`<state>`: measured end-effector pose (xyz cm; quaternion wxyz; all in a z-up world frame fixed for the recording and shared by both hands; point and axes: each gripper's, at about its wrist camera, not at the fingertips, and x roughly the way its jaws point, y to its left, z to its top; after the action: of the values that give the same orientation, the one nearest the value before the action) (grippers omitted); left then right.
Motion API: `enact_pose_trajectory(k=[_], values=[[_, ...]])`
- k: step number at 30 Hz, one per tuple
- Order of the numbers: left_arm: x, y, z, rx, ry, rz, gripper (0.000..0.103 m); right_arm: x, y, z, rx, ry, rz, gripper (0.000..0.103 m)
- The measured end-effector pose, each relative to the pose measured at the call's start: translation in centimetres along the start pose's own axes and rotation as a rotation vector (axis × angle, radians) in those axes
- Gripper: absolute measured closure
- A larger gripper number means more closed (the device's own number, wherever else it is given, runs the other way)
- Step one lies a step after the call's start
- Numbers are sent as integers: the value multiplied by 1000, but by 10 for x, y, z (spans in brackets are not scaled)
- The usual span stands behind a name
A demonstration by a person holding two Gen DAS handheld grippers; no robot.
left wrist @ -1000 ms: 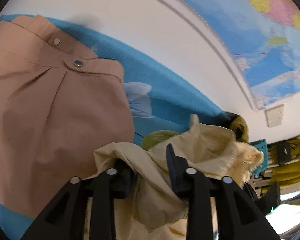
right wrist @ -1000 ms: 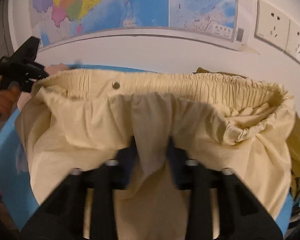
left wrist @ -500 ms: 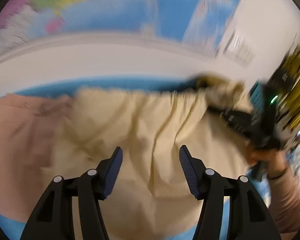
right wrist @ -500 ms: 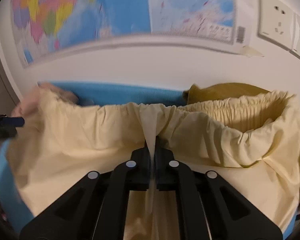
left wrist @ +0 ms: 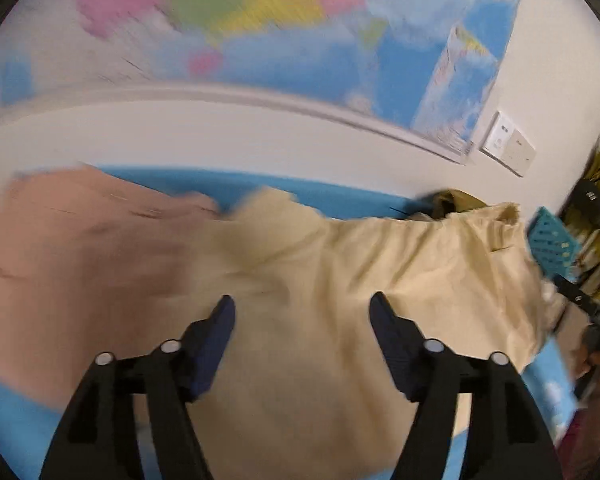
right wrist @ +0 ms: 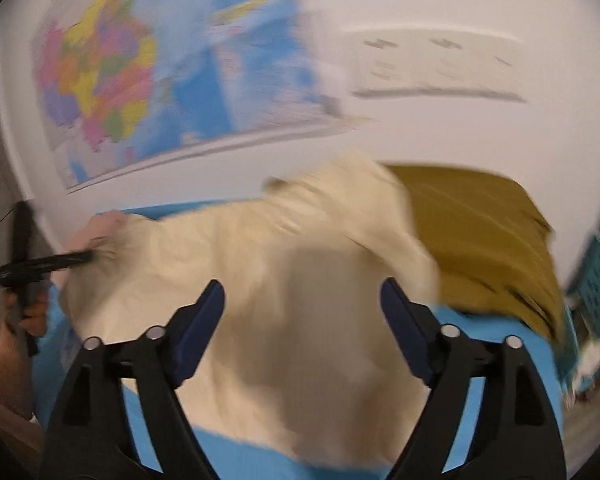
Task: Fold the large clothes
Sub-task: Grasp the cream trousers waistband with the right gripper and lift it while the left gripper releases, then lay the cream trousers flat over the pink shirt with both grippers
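Note:
A cream garment (left wrist: 340, 264) lies spread on the blue cloth surface (left wrist: 260, 188); in the right wrist view the cream garment (right wrist: 284, 248) fills the middle. My left gripper (left wrist: 302, 300) hovers over it, its jaws opening, with no cloth pinched between the pads. My right gripper (right wrist: 300, 284) is also over the cream garment, its jaws opening wide and gripping nothing. Each gripper shows in the other's view: the left gripper (right wrist: 44, 264) at the garment's left end, the right gripper (left wrist: 584, 300) at its right end. Both views are motion-blurred.
A pink garment (left wrist: 80, 248) lies left of the cream one. An olive garment (right wrist: 484, 232) lies at its far right. A teal basket (left wrist: 552, 244) stands off the right edge. A wall with a map (left wrist: 260, 20) and sockets (left wrist: 508, 148) is close behind.
The right gripper let go of the pinched cream fold and opened wide. The left gripper opened further and swung round to face the wall. The cream garment now lies flatter.

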<state>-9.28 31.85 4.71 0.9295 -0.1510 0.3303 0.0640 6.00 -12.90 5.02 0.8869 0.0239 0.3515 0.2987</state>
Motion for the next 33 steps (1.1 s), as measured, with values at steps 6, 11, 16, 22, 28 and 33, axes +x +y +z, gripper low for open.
enact_pose_trajectory(k=[6,11,16,22,28,33], values=[[-31,41,-43,-3,29,49,23,15,-34,-49,45,125,-8,14],[-7,36,-67,12,115,-33,18,39,-46,-62,139,175,155,28],[10,34,-66,-87,111,-107,73,30,-62,-61,291,165,314,84],[-27,37,-60,-193,147,-269,92,-50,-44,-44,269,30,427,93],[-46,62,-103,-316,235,-338,91,-95,-70,-80,365,23,323,94],[-29,65,-120,-326,287,-339,77,-60,-100,-131,475,159,210,89]])
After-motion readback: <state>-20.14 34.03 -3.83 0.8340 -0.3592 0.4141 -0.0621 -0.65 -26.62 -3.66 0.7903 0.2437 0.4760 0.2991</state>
